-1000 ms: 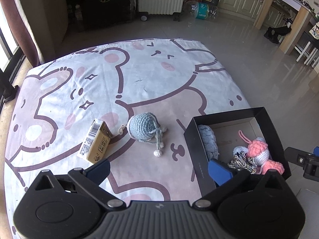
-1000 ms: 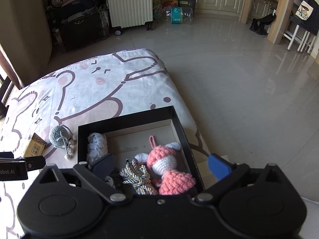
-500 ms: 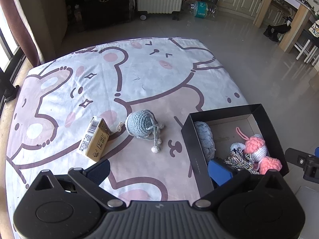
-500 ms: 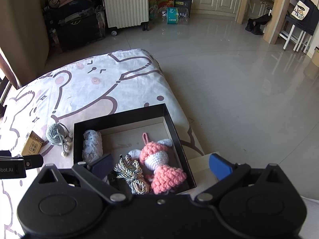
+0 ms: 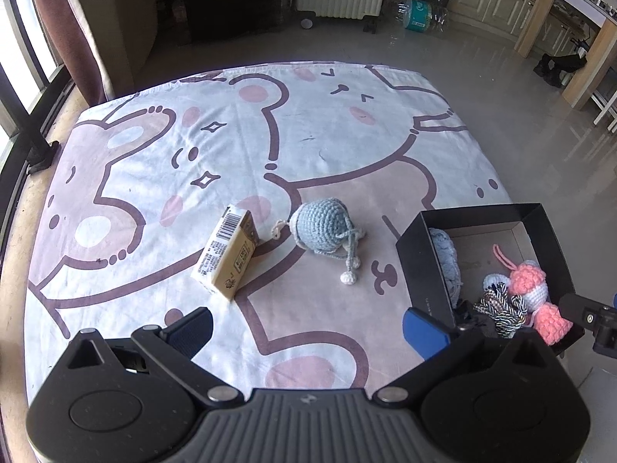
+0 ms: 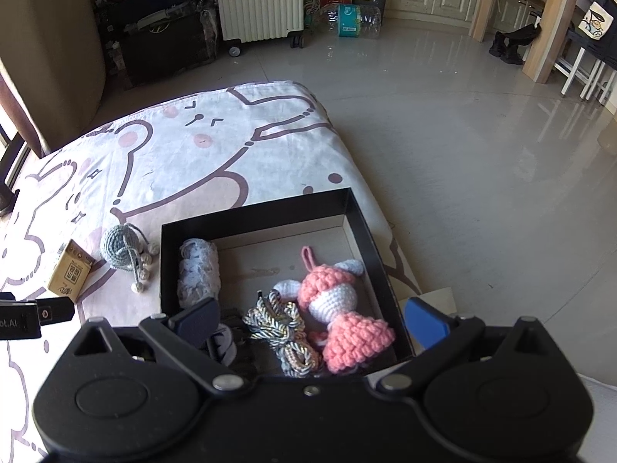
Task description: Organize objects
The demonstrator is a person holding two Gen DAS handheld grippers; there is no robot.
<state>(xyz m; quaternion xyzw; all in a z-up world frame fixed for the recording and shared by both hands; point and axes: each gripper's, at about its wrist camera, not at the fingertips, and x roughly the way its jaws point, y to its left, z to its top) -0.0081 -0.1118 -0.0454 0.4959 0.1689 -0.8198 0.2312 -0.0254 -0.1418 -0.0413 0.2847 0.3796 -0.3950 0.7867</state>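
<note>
A black open box [image 6: 266,213] [image 5: 414,249] sits on the right part of a cartoon-printed sheet [image 5: 239,135]. Inside lie a pink and white crochet doll [image 6: 339,305] [image 5: 530,289], a braided cord bundle [image 6: 283,332] [image 5: 501,308] and a pale blue knitted piece [image 6: 198,270] [image 5: 447,258]. On the sheet left of the box rest a blue crochet ball with tassels [image 5: 322,227] [image 6: 119,247] and a small yellow carton [image 5: 227,256] [image 6: 69,274]. My left gripper [image 5: 306,328] is open above the sheet, nearer than both. My right gripper [image 6: 310,318] is open over the box's near side, holding nothing.
The sheet ends just right of the box, with glossy floor [image 6: 462,135] beyond. A white radiator on wheels [image 6: 258,0], dark luggage [image 6: 162,42], water bottles [image 6: 347,19] and kitchen cabinets stand at the back. A curtain [image 5: 77,38] and window frame are at the far left.
Both grippers have drawn back and risen a little, so the ball, carton and box sit slightly farther off. Both stay open and nothing was picked up.
</note>
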